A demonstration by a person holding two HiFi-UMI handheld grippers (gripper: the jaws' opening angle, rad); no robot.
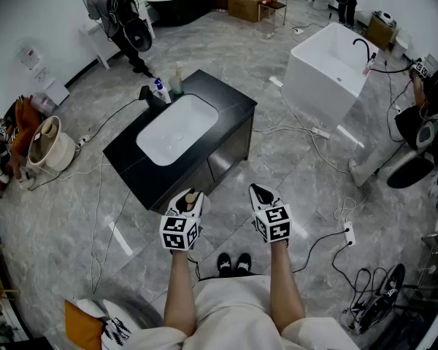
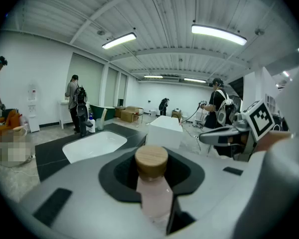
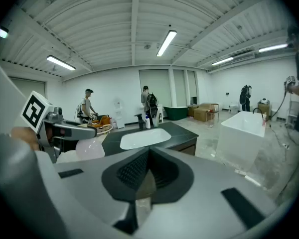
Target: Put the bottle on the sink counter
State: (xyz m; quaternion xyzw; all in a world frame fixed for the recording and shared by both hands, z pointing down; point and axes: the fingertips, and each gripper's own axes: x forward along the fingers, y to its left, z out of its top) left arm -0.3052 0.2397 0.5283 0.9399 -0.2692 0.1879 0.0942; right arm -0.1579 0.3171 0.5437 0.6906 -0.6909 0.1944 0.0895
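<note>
A pale pink bottle (image 2: 155, 198) with a round wooden cap (image 2: 151, 160) stands upright between the jaws of my left gripper (image 2: 152, 176), which is shut on it. In the head view that gripper (image 1: 189, 195) hovers over the floor just in front of the near corner of the black sink counter (image 1: 231, 106), the cap (image 1: 192, 197) showing at its tip. My right gripper (image 1: 258, 193) is level with it to the right, shut and empty (image 3: 139, 182). From the right gripper view the bottle (image 3: 89, 149) shows at the left. The white basin (image 1: 177, 127) is sunk into the counter.
A faucet, a small bottle (image 1: 160, 90) and a cup stand at the counter's far end. A white freestanding tub (image 1: 334, 77) is to the right. Cables (image 1: 292, 130) trail over the grey floor. People stand at the far left (image 1: 117, 13), far back and right edge.
</note>
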